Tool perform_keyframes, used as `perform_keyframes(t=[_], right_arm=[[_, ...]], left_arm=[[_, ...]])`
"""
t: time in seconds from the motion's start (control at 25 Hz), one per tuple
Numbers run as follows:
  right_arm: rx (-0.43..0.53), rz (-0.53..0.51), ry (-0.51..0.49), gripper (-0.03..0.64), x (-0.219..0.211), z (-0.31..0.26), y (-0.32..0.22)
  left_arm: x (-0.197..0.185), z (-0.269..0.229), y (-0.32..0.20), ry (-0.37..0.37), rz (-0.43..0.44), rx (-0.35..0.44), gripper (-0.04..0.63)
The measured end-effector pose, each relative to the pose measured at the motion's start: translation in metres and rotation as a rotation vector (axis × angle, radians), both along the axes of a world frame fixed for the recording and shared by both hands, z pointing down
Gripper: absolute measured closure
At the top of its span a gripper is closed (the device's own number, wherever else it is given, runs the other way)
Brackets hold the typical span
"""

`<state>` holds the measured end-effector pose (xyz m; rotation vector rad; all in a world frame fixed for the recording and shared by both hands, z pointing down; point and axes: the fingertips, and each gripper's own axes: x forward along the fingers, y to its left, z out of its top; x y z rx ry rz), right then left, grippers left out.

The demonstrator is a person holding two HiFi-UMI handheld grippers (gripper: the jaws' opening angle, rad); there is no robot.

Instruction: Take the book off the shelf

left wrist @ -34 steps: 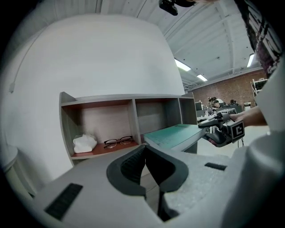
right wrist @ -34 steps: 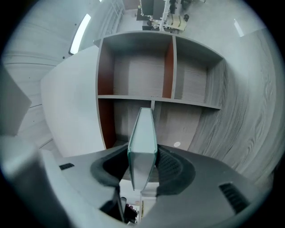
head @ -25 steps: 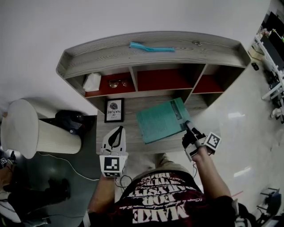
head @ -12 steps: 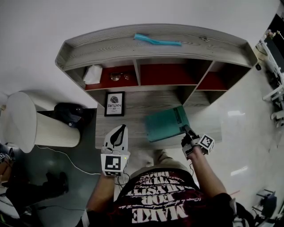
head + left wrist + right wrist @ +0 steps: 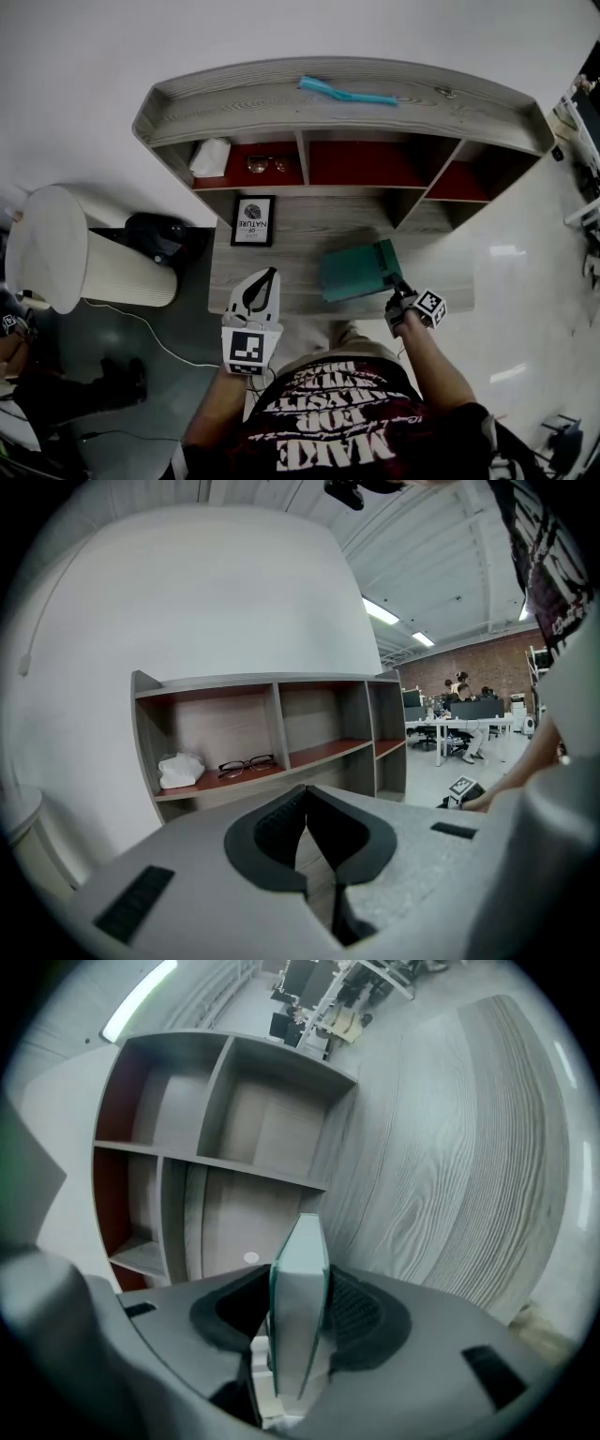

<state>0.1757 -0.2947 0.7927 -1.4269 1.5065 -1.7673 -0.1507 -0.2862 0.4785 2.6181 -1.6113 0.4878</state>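
book (image 5: 359, 270) drops to just over the desk (image 5: 292, 246), pinched in the right gripper (image 5: 395, 284) and clear of the shelf (image 5: 272, 105), so removal looks done; left gripper (image 5: 265, 278) closed, empty.

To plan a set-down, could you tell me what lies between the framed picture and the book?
Only bare desk between the framed picture and the book, in the head view.

We lower the book (image 5: 356, 270) with the right gripper (image 5: 395, 283) clamped on its corner. A second ago it hangs high in front of the middle shelf opening. Now it sits low, close over the desk (image 5: 291, 246), drawn nearer to us and looking smaller from above.
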Motion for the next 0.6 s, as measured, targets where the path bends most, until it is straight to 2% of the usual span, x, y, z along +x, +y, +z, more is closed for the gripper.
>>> perform_keyframes(t=[0.08, 0.12, 0.16, 0.24, 0.32, 0.4, 0.52, 0.6], right_arm=[[-0.051, -0.064, 0.099, 0.408, 0.002, 0.019, 0.003], [-0.081, -0.109, 0.158, 0.358, 0.002, 0.028, 0.007], [-0.106, -0.158, 0.221, 0.261, 0.003, 0.034, 0.012], [-0.134, -0.269, 0.359, 0.193, 0.004, 0.038, 0.023], [-0.155, -0.397, 0.459, 0.168, 0.000, 0.036, 0.035], [-0.174, -0.488, 0.498, 0.153, -0.003, 0.033, 0.047], [-0.141, -0.543, 0.616, 0.141, 0.006, 0.015, 0.054], [-0.073, -0.576, 0.705, 0.141, 0.009, -0.008, 0.057]], left_arm=[[0.001, -0.004, 0.002, -0.004, 0.003, 0.009, 0.589], [0.002, -0.006, 0.004, -0.004, 0.006, 0.015, 0.589], [0.002, -0.009, 0.007, -0.002, 0.010, 0.020, 0.589], [0.001, -0.013, 0.013, 0.006, 0.013, 0.030, 0.589], [-0.002, -0.014, 0.020, 0.017, 0.012, 0.035, 0.588], [-0.003, -0.014, 0.029, 0.030, 0.017, 0.037, 0.589], [-0.001, -0.013, 0.046, 0.047, 0.034, 0.038, 0.588], [0.003, -0.013, 0.057, 0.055, 0.048, 0.043, 0.589]])
